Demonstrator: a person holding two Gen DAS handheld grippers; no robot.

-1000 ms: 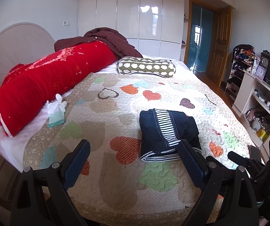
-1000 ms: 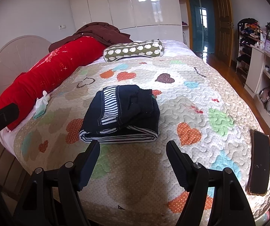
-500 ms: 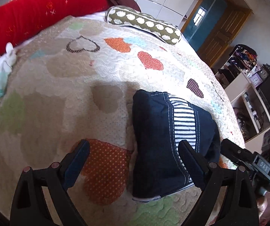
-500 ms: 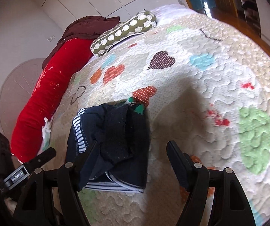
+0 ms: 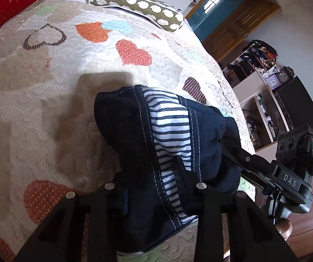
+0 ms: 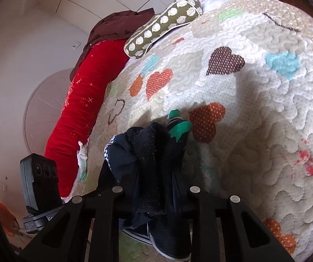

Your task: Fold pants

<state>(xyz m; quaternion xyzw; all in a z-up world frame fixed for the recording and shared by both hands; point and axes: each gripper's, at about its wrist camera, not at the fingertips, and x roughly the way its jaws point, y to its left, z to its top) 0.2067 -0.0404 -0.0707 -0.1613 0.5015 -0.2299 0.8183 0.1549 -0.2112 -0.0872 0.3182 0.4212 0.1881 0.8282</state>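
The folded dark navy pants [image 5: 163, 144], with a white-and-navy striped lining showing, lie on the heart-patterned quilt [image 5: 47, 109]. My left gripper [image 5: 154, 187] is shut on the near edge of the bundle. My right gripper [image 6: 154, 196] is shut on the opposite side of the pants [image 6: 150, 166], where a green patch [image 6: 178, 126] shows. The right gripper's body shows in the left wrist view [image 5: 287, 181]. The fingertips are buried in the cloth.
A red bolster [image 6: 84, 109] and a dark red garment [image 6: 117, 26] lie along the headboard side. An olive spotted pillow [image 5: 134, 2] sits at the far end. Shelves with clutter [image 5: 263, 80], a dark screen and a wooden door stand beside the bed.
Both grippers moved down onto the folded pants from opposite sides and closed on them. They were open and above the bed before.
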